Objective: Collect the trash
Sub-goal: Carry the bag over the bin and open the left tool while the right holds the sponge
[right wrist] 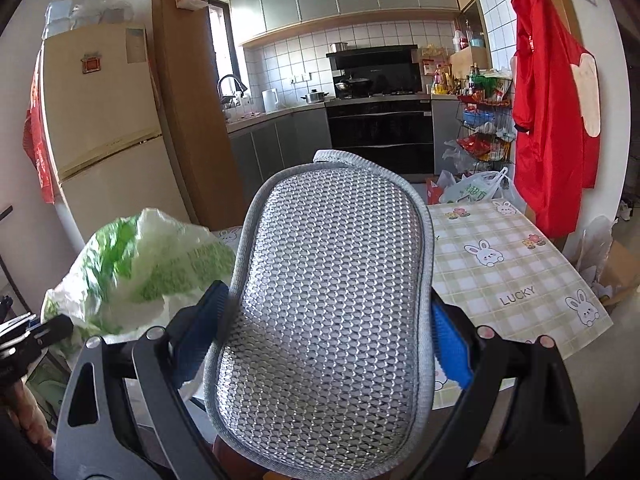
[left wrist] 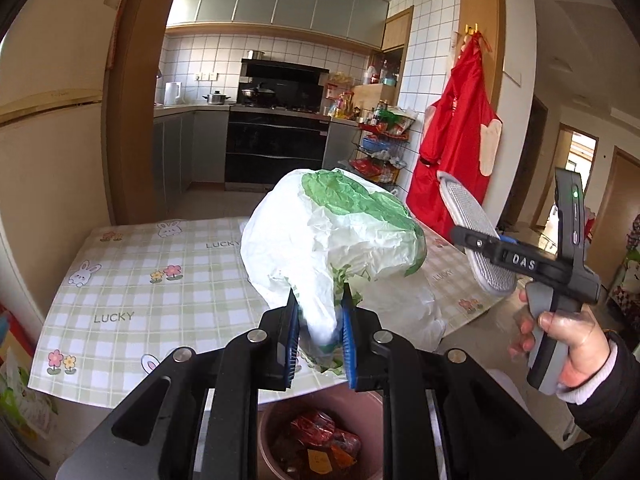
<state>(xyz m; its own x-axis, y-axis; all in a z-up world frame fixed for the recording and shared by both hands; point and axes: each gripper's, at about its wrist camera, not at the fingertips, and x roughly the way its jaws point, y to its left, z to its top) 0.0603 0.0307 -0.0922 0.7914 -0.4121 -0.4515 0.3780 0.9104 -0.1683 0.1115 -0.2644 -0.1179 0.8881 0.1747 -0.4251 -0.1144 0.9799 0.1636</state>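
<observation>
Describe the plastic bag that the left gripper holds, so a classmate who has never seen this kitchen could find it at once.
Start at the checked table. Above its near edge, over the pink bin, the left gripper pinches a crumpled plastic bag. It is white with green print; the other held thing is a grey mesh sponge.

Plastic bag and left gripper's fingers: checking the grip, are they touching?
Touching. The left wrist view shows the plastic bag pinched between both blue fingers of the left gripper.

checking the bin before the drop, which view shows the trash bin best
Left wrist view: the trash bin sits at the bottom edge, open, red wrappers inside, partly hidden by the left hand-held gripper. The right wrist view shows no bin.
</observation>
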